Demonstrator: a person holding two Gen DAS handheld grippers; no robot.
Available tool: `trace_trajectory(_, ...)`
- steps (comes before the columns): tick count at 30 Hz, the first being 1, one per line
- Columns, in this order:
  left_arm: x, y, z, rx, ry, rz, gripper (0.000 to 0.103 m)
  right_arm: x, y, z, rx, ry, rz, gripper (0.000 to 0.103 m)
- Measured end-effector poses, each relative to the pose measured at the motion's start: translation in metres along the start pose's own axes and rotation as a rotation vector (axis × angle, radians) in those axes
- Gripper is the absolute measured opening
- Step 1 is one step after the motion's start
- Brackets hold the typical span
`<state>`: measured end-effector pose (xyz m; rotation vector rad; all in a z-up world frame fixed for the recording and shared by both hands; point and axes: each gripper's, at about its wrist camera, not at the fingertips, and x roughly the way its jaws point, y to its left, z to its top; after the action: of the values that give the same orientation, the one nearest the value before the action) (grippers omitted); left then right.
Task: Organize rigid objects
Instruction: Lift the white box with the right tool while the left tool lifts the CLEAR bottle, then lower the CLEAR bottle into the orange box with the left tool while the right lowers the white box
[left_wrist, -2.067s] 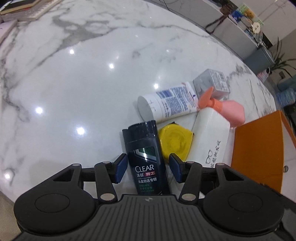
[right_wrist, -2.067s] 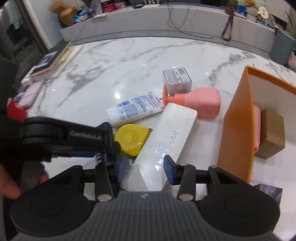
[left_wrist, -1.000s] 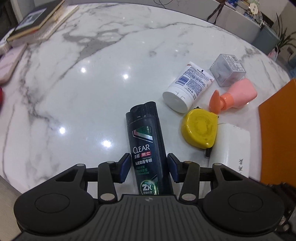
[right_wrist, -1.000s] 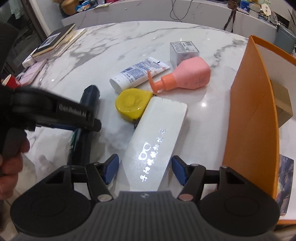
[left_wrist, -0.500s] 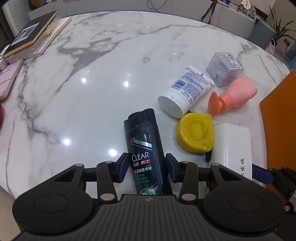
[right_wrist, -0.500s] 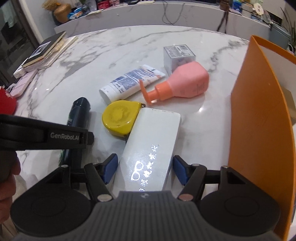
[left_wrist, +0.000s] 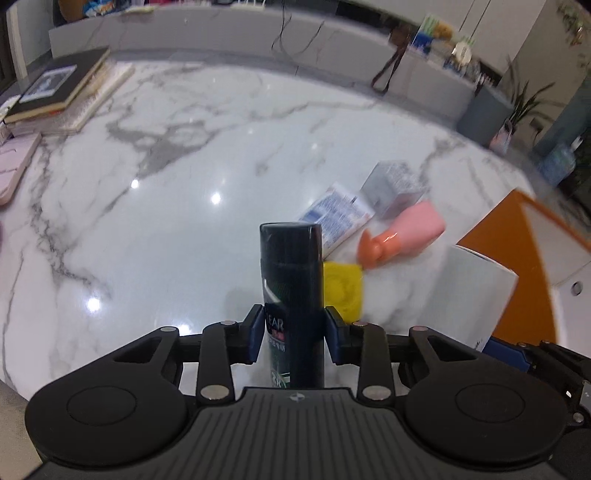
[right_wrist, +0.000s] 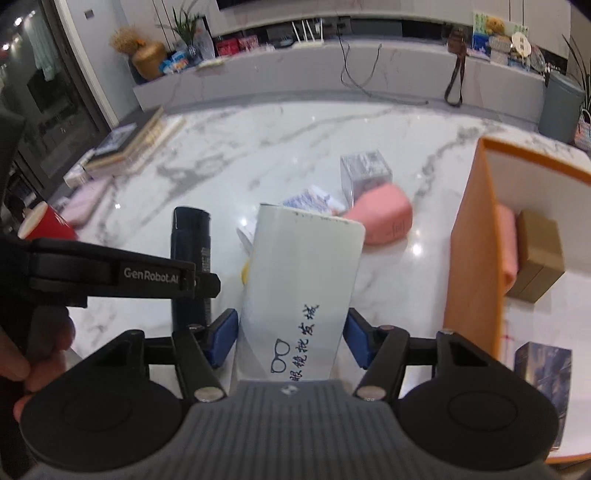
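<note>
Left tongs (left_wrist: 294, 339) grip a dark shampoo bottle (left_wrist: 291, 291) at frame centre, lifted above the counter (left_wrist: 166, 206). Right tongs (right_wrist: 291, 338) clamp a white case (right_wrist: 301, 291), also centred. Both sit close; they could knock together or strike the orange box (right_wrist: 469, 258) at right.

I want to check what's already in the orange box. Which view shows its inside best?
The right wrist view: the orange box opens toward it, showing a brown carton and something pink inside. The left wrist view catches only the box's blurred outer wall and rim, no contents.
</note>
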<state>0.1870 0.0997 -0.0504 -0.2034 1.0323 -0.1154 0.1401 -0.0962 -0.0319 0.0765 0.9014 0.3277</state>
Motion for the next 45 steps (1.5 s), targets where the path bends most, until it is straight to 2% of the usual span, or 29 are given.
trace_trajectory(9,-0.062,-0.03,-0.005,0.035,-0.15,-0.056,0.036,-0.065,-0.009,0.007,0.018,-0.152,0.031,0.06)
trace_trajectory(14,-0.106,-0.061,0.0,0.102,-0.236,-0.095,0.036,-0.112,-0.017,0.013,0.01,-0.257,0.027,0.06)
trace_trajectory(18,-0.133,-0.098,0.005,0.184,-0.277,-0.155,0.036,-0.152,-0.039,0.019,0.013,-0.324,0.005,0.06)
trace_trajectory(21,-0.139,-0.13,0.008,0.248,-0.276,-0.226,0.036,-0.177,-0.062,0.021,0.007,-0.343,-0.033,0.06)
trace_trajectory(26,-0.116,-0.187,0.013,0.341,-0.208,-0.33,0.036,-0.198,-0.108,0.021,-0.001,-0.31,-0.114,0.06)
trace_trajectory(32,-0.05,-0.245,0.013,0.411,-0.051,-0.413,0.036,-0.187,-0.166,0.011,-0.006,-0.192,-0.228,0.06)
trace_trajectory(38,0.02,-0.28,0.014,0.444,0.092,-0.411,0.036,-0.148,-0.22,0.001,0.031,-0.026,-0.257,0.06)
trace_trajectory(45,0.07,-0.298,0.012,0.422,0.189,-0.4,0.036,-0.104,-0.254,-0.001,0.036,0.095,-0.25,0.06)
